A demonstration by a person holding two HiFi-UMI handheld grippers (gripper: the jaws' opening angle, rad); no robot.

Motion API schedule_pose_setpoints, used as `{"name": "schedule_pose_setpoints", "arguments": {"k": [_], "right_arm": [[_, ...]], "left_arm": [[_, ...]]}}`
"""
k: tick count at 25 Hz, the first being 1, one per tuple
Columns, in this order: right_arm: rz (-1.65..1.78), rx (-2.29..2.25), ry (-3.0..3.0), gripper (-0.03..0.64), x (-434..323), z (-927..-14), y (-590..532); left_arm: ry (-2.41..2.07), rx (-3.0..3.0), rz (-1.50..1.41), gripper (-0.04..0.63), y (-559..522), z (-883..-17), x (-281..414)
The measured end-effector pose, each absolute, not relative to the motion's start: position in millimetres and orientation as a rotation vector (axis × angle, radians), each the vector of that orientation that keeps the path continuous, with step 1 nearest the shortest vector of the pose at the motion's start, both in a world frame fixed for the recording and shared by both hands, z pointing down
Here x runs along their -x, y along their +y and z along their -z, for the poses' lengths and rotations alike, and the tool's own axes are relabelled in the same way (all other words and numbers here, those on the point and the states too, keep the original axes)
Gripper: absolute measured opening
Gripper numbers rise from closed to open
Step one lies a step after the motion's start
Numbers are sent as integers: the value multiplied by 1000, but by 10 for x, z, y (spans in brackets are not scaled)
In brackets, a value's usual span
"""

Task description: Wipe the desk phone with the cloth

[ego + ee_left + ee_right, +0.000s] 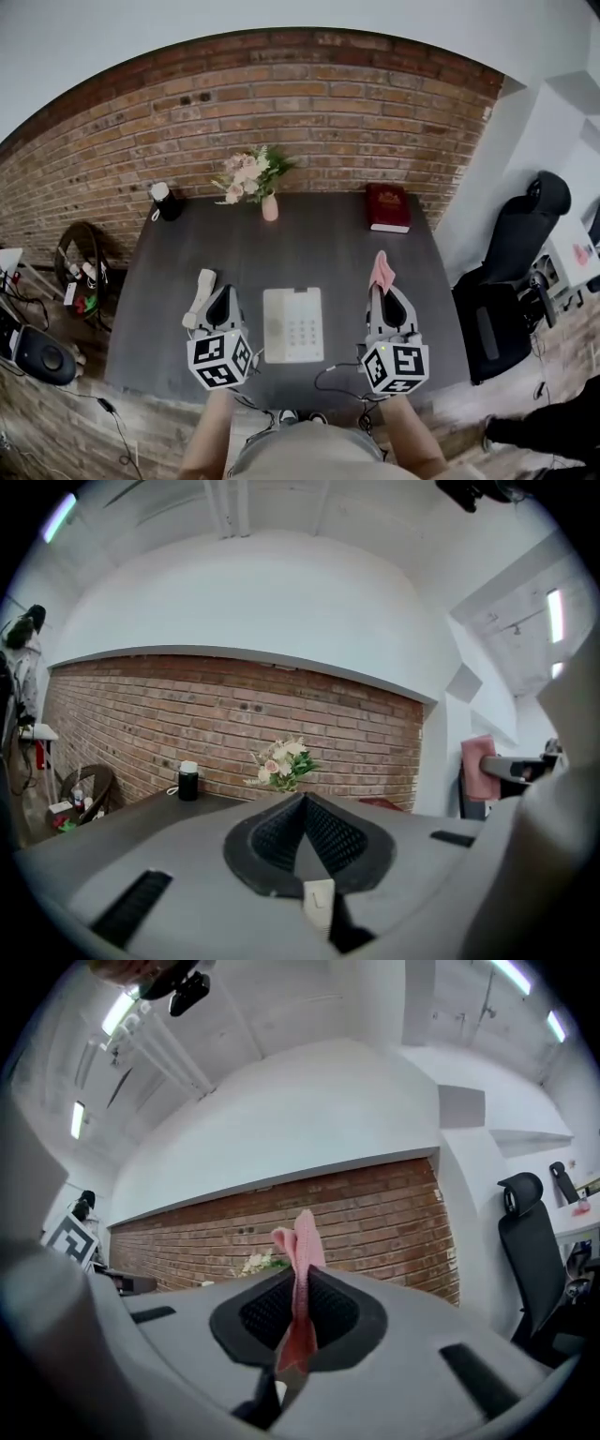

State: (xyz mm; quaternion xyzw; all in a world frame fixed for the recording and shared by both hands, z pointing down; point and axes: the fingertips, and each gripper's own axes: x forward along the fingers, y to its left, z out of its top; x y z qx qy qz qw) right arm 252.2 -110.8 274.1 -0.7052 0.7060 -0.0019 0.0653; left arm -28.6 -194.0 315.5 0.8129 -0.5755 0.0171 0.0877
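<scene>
The white desk phone base (pixel 293 324) lies on the dark table (pixel 309 234) near its front edge, between my two grippers. Its handset (pixel 200 297) lies off the base, to the left. My left gripper (pixel 218 298) hovers just right of the handset, jaws shut with nothing between them (pixel 302 801). My right gripper (pixel 382 292) is held right of the phone, shut on a pink cloth (pixel 381 271) that sticks up out of the jaws (pixel 300 1251).
A vase of flowers (pixel 257 180), a black cup with a white lid (pixel 164 201) and a red book (pixel 387 207) stand along the table's back edge by the brick wall. A black office chair (pixel 521 246) is at the right. Cables hang off the front edge.
</scene>
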Motion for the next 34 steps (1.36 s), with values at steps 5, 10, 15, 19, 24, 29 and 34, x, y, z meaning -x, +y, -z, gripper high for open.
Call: {"name": "schedule_pose_setpoints", "arguments": {"k": [5, 10, 15, 19, 24, 29, 34], "right_arm": [[17, 2162, 2109, 21, -2609, -2748, -1071], [11, 2223, 2110, 18, -2672, -2773, -1058], [9, 2229, 2104, 18, -2703, -2758, -1067], [16, 2217, 2113, 18, -2706, -2755, -1092], [26, 2208, 2117, 18, -2694, -2769, -1106], [31, 2215, 2128, 18, -2669, -2757, -1116], [25, 2229, 2131, 17, -2645, -2757, -1153]], "left_arm": [[-1682, -2417, -36, 3, -1950, -3205, 219], [-1656, -2421, -42, 3, -1939, -3237, 132], [-1652, -2422, -46, 3, -1928, -3245, 107], [-1652, -2427, -53, 3, -1921, -3241, 88], [-1653, -2434, -60, 3, -1916, -3248, 104], [-1652, -2430, -62, 3, -1930, -3257, 144], [-1650, -2430, -64, 3, -1941, -3265, 171]]}}
